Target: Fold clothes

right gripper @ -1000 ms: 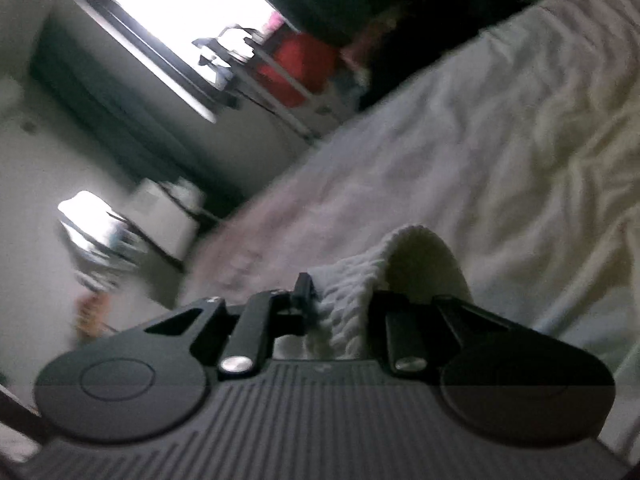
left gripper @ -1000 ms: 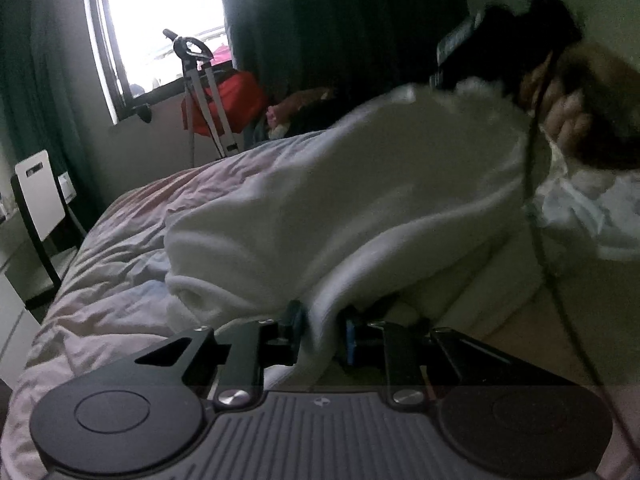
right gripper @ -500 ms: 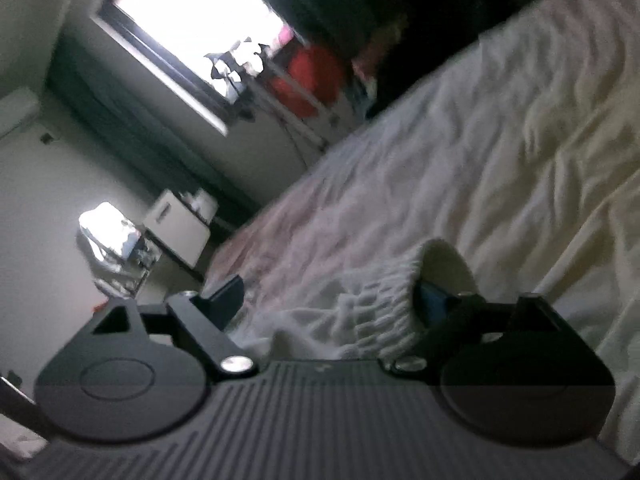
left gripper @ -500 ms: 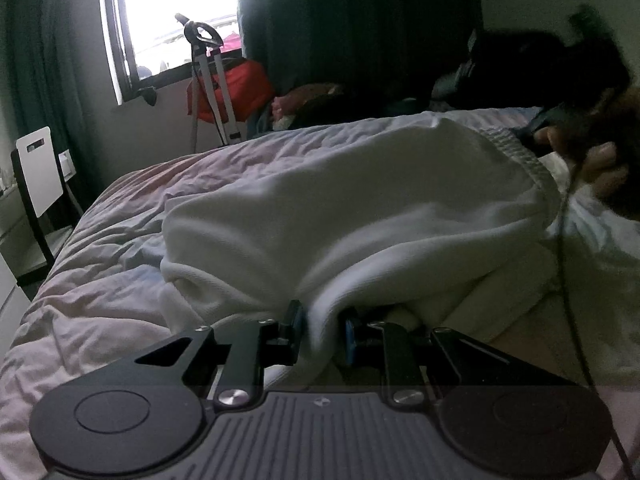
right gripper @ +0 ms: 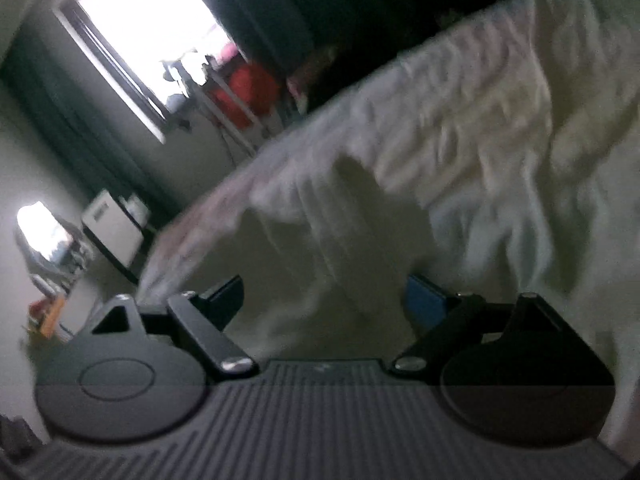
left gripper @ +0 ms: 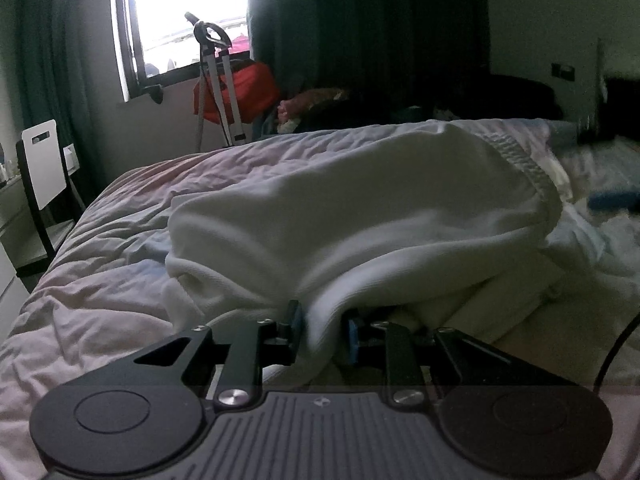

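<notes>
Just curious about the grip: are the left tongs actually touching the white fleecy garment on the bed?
Touching. The left wrist view shows the left tongs closed on a fold of the white fleecy garment, cloth bunched between both pads.

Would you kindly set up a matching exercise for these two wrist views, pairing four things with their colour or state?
Things:
1. left gripper
2. right gripper
3. bag by the window
4. chair beside the bed

States:
A. red
B. jaws wide apart, nothing pinched
C. white backrest on a dark frame
D. closed on a fold of the white garment

Pairs: 1-D, 2-B, 3-A, 4-C
</notes>
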